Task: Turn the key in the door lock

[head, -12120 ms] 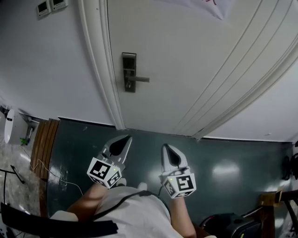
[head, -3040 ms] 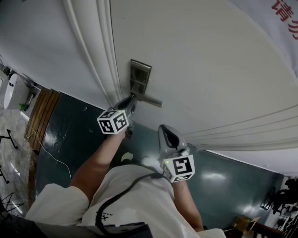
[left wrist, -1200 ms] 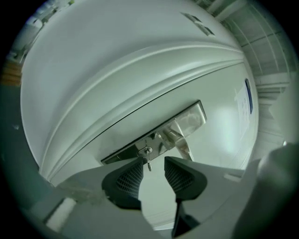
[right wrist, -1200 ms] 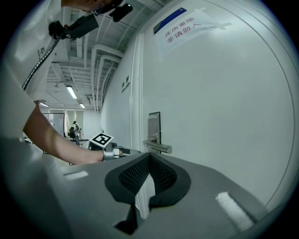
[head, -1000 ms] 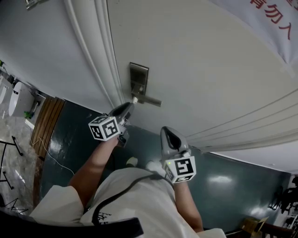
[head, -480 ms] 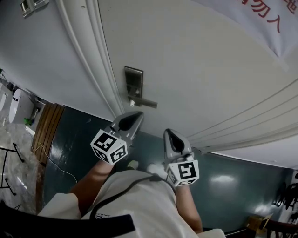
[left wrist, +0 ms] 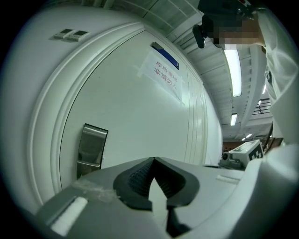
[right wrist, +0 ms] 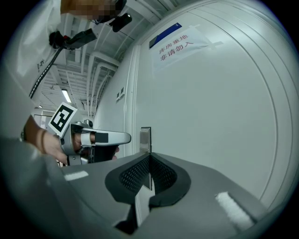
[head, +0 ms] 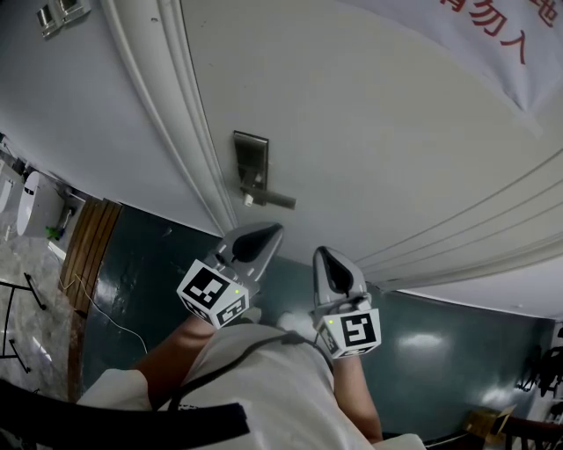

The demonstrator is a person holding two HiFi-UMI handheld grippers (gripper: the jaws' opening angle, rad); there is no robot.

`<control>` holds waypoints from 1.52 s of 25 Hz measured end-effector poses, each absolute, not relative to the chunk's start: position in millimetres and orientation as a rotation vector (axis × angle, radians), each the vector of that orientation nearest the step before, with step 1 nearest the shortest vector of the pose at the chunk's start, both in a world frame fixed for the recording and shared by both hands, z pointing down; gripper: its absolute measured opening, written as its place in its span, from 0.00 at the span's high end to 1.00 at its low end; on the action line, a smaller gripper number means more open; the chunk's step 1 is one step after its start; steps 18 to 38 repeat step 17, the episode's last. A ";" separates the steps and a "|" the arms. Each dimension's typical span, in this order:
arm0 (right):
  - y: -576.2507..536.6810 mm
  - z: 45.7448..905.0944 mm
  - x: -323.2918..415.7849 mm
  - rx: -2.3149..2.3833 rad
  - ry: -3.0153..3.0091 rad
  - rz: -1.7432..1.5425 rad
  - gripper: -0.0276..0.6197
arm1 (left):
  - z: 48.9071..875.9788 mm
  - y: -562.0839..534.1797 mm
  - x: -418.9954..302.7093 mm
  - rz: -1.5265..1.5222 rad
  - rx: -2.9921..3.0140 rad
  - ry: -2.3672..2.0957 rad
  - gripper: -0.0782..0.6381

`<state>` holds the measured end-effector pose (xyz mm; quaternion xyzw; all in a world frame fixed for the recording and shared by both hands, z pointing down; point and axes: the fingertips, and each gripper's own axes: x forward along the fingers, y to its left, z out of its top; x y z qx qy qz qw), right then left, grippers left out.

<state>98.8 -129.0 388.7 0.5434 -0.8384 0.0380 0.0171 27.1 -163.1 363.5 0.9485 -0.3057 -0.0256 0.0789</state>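
The steel lock plate point(head: 251, 162) sits on the white door point(head: 378, 132), with its lever handle point(head: 274, 200) pointing right. A small pale key head point(head: 248, 199) shows just under the lever's hub. My left gripper point(head: 275, 230) hangs below and right of the lock, clear of it, shut with nothing between its pads. The left gripper view shows the plate point(left wrist: 91, 148) some way ahead of the shut left gripper point(left wrist: 153, 159). My right gripper point(head: 324, 252) is beside it, also shut and empty. In the right gripper view the plate point(right wrist: 145, 138) stands beyond the right gripper point(right wrist: 149, 155).
The door frame moulding point(head: 189, 132) runs left of the lock, with grey wall point(head: 79, 114) and wall switches point(head: 54, 15) beyond. A sign with red characters point(head: 493, 35) hangs on the door. Dark green floor point(head: 141, 255) lies below, with a wooden panel point(head: 88, 255) at the left.
My left gripper has drawn back from the lock, down and to the right in the head view, and rolled. The right gripper has barely moved.
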 end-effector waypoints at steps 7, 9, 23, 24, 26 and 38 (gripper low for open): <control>-132.5 388.7 94.3 1.681 -2.599 0.095 0.95 | 367.8 -166.2 23.6 -0.051 2.843 -0.932 0.89; -134.2 389.8 93.7 1.680 -2.580 0.098 0.95 | 369.5 -167.3 23.8 -0.051 2.840 -0.928 0.89; -139.8 393.9 85.6 1.677 -2.574 0.093 0.95 | 393.9 -184.5 3.1 -0.074 2.713 -0.952 0.89; -139.8 393.9 85.6 1.677 -2.574 0.093 0.95 | 393.9 -184.5 3.1 -0.074 2.713 -0.952 0.89; -139.8 393.9 85.6 1.677 -2.574 0.093 0.95 | 393.9 -184.5 3.1 -0.074 2.713 -0.952 0.89; -139.8 393.9 85.6 1.677 -2.574 0.093 0.95 | 393.9 -184.5 3.1 -0.074 2.713 -0.952 0.89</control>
